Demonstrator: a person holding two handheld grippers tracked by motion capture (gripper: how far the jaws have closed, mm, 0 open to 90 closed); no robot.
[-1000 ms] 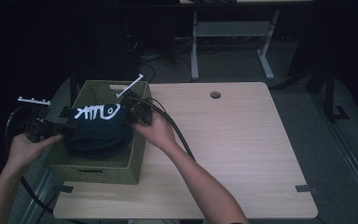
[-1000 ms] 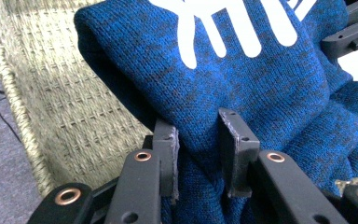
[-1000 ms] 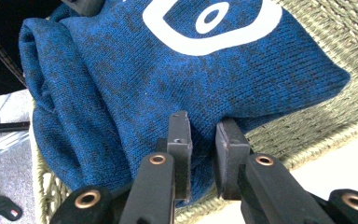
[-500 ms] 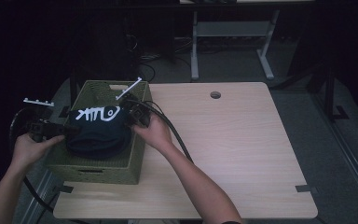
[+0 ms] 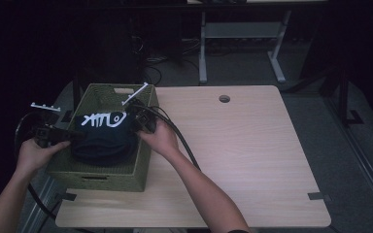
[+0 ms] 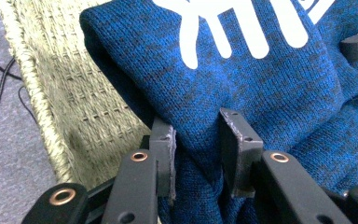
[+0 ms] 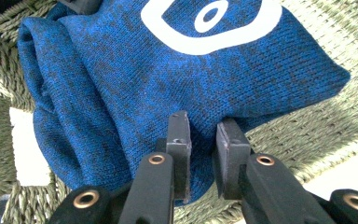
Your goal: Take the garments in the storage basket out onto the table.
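Over the left end of the table [image 5: 252, 160], inside the green woven basket [image 5: 99, 179], lies a folded blue knit garment [image 5: 104, 141] with a white print on its top side. The basket stands at the table's left edge, reaching from the far-left corner toward the near-left corner, and the garment fills most of its middle.

I hold my left gripper [image 6: 196, 154] at the garment's left side, over the basket's left wall. Its jaws stand a little apart with a fold of the blue knit bunched between them; the cloth fills the gap and both pads lie against it, so I read them as clamped on the fold. The basket's woven wall shows just beside that jaw, and past it the grey floor.

I hold my right gripper [image 7: 203, 140] at the garment's opposite end, by the basket's right wall. Its jaws stand close together, with a thin edge of the knit caught at the corner of the fold between them. The weave of the basket's floor shows under the cloth.

From above, my left hand [image 5: 36, 153] rests outside the basket's left wall and my right hand [image 5: 161, 138] lies on the table against the basket's right wall. Cables trail back from both grippers.
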